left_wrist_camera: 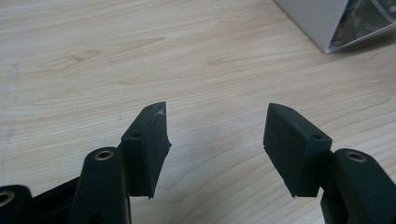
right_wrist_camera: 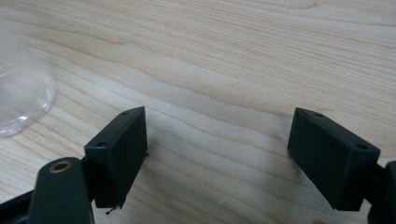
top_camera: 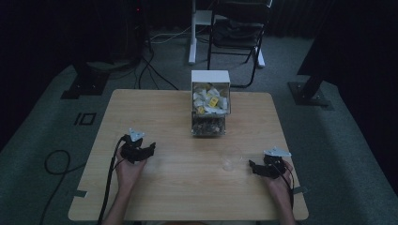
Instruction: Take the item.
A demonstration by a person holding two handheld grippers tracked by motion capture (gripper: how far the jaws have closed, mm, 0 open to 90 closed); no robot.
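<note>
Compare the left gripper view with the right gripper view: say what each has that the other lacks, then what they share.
Left gripper view alone: a corner of the white dispenser box at top right. Right gripper view alone: the rim of the clear plastic cup at the left edge. Shared: the light wooden table, with each camera's own gripper, left gripper and right gripper, held open over bare wood, jaws wide apart and holding nothing.

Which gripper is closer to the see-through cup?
Right. The right gripper sits just beside the clear cup; the left gripper is farther off, across the table.
</note>
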